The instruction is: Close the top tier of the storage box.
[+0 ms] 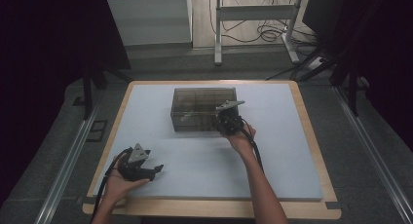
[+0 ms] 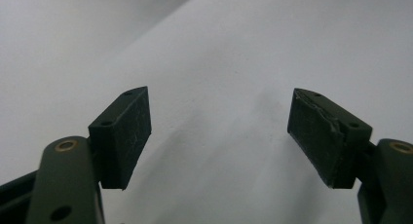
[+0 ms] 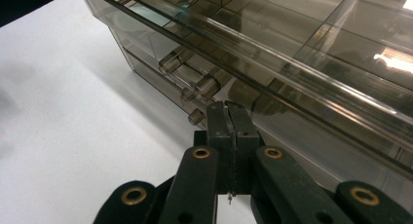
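Smoky plastic box (image 1: 203, 110) – right gripper (image 3: 229, 107) closed against front

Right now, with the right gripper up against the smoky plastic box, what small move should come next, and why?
Probably nudge the right gripper up under the lid's lip: its jaws are shut, tips at the front wall of the box, by the latch. The left gripper rests open, apart.

No readable text, label, brand, number or sign found in my three views. Smoky clear compartment box (image 1: 204, 109): walls and lid plain, no print visible. White table mat (image 1: 204, 160): blank. My gripper pads (image 2: 124, 131): only scratches and screw holes, no marking. Far background too dark and small for me to read anything.
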### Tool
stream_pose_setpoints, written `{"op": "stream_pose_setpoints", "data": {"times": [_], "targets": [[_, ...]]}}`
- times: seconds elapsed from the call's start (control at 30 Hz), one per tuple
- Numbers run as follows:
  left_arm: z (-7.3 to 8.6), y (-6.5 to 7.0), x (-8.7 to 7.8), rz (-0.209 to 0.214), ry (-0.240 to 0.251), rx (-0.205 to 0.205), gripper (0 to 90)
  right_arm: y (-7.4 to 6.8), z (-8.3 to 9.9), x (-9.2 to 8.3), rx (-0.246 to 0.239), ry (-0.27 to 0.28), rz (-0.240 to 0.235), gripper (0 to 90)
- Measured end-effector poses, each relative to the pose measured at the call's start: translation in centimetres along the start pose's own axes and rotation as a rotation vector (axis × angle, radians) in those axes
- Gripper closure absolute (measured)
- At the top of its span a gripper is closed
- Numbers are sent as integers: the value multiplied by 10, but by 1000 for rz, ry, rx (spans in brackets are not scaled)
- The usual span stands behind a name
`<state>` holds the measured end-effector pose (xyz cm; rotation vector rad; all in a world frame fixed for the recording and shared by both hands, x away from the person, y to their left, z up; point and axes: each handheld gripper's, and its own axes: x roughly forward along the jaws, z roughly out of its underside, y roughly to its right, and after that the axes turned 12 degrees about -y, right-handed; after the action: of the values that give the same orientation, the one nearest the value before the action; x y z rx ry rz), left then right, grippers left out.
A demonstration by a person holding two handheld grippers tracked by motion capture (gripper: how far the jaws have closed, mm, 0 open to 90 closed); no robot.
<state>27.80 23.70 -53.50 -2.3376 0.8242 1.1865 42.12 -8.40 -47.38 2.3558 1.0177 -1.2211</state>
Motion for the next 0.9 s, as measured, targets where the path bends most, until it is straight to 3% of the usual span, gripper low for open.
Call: {"op": "stream_pose_setpoints", "data": {"times": [0.9], "targets": [[0,-1,0,8,2,-5,248,1,-6,4,10,-1,16,887]]}}
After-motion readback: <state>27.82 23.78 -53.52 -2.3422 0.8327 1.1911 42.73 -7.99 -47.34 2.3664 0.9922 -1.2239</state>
